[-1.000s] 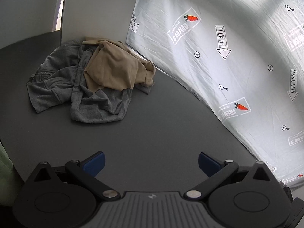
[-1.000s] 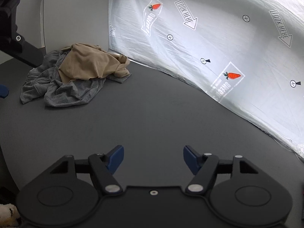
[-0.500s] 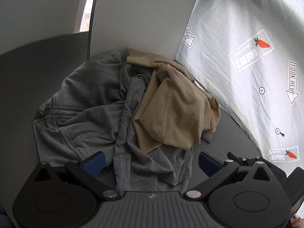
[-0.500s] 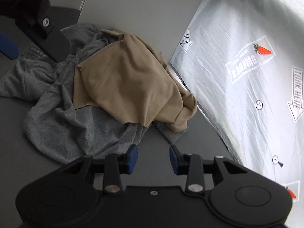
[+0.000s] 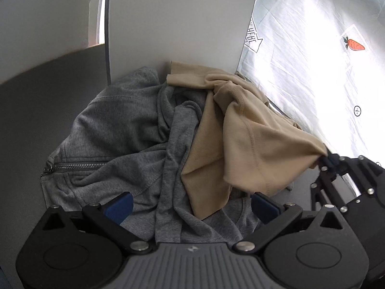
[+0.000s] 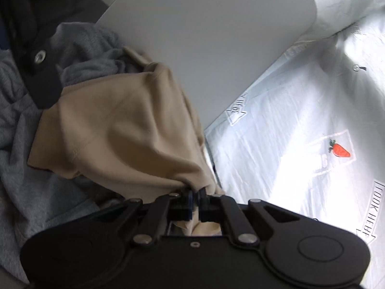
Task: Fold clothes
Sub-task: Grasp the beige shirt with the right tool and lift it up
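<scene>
Here the tan shirt (image 5: 252, 144) is pinched at its right edge by the closed right fingers (image 6: 196, 196). It is draped over the grey hoodie (image 5: 115, 130) on the surface (image 5: 28, 110). The left fingers (image 5: 120, 207) are spread wide and empty, seemingly just above the hoodie, with the shirt's free hem slightly ahead and to their right.

Right tongs (image 5: 327, 161) pinch the tan garment (image 5: 252, 144) (atop grey clothes (image 5: 120, 130))
</scene>
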The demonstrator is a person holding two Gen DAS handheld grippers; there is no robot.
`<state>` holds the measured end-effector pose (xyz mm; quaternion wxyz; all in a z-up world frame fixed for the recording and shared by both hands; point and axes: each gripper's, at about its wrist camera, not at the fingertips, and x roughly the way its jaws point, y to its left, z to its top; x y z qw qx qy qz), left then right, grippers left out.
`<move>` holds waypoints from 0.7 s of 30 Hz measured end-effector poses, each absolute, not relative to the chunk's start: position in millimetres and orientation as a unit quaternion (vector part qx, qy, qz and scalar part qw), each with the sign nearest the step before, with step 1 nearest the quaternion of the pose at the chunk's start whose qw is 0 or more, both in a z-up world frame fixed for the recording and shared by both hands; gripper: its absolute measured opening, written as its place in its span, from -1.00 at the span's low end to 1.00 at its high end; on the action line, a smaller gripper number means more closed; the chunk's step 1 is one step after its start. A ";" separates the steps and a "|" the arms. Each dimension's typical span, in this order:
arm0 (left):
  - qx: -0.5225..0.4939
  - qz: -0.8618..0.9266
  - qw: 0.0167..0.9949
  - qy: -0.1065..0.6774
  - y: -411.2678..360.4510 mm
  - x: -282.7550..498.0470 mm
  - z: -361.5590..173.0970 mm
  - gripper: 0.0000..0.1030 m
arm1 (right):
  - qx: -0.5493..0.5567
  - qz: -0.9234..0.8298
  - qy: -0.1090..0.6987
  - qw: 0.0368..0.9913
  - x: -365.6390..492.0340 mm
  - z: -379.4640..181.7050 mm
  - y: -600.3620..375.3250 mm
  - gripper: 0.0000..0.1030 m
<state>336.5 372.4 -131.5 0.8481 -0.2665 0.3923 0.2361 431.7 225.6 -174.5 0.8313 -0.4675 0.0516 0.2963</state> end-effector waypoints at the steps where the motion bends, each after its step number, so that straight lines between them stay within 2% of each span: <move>1: -0.254 0.238 0.855 0.386 366.0 335.1 -125.6 1.00 | -0.455 0.274 0.042 0.846 430.7 -160.2 216.4 -0.94; 6: -0.127 0.219 0.905 0.343 297.7 332.7 -93.4 1.00 | -0.387 0.167 -0.021 0.907 422.3 -77.0 151.6 -0.94; 12: -0.009 0.183 0.942 0.283 184.8 320.9 -64.1 1.00 | -0.341 0.065 -0.136 0.928 372.1 9.2 54.3 -0.94; 21: -0.008 0.090 0.975 0.201 12.4 250.9 -9.4 1.00 | -0.282 -0.052 -0.237 0.928 268.7 115.5 -125.0 -0.94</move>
